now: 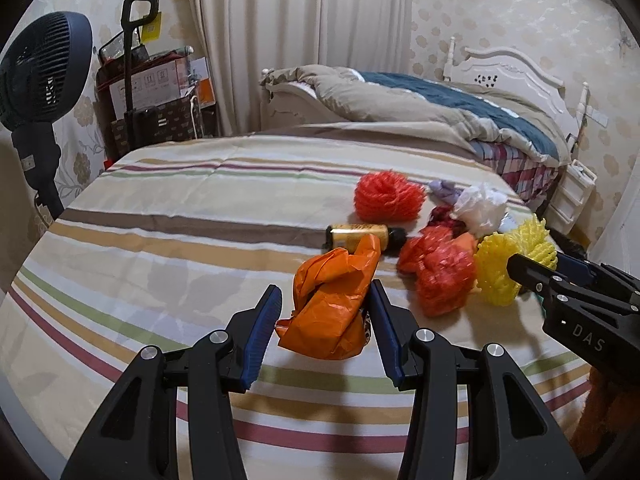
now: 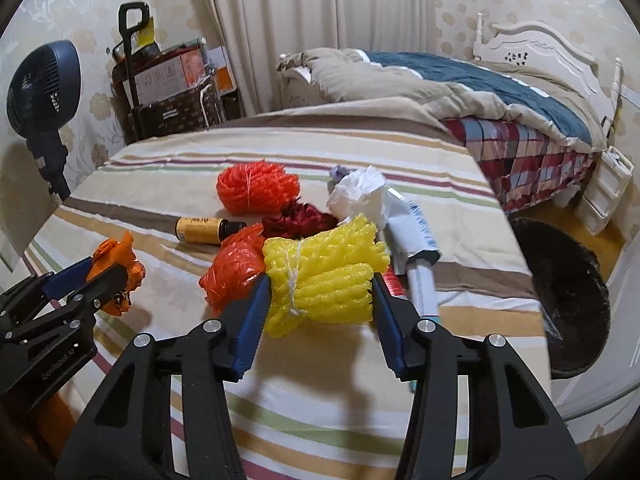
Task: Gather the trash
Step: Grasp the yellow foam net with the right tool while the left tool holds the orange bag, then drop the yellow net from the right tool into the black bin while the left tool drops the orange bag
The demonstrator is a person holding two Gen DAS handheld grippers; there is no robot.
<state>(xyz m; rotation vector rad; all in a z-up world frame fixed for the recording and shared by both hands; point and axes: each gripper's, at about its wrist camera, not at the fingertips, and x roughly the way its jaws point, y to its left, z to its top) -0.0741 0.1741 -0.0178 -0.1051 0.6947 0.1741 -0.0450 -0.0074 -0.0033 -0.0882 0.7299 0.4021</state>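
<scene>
Trash lies on a striped bed (image 1: 160, 208). My left gripper (image 1: 325, 300) is around a crumpled orange plastic bag (image 1: 334, 300); its right pad touches the bag, the left pad stands slightly apart. My right gripper (image 2: 320, 284) is closed on a yellow foam net bundle (image 2: 320, 276), which also shows in the left wrist view (image 1: 508, 260). Other trash: an orange-red net ball (image 2: 256, 190), a red plastic bag (image 2: 236, 272), a yellow bottle (image 2: 204, 230), white crumpled paper (image 2: 360, 196), a dark red wad (image 2: 300, 220) and a white tube (image 2: 416, 256).
A black trash bin (image 2: 564, 296) stands on the floor right of the bed. A second bed with a quilt (image 2: 460, 84) lies behind. A fan (image 1: 40, 76) and a cart with boxes (image 1: 152, 92) stand at the left wall.
</scene>
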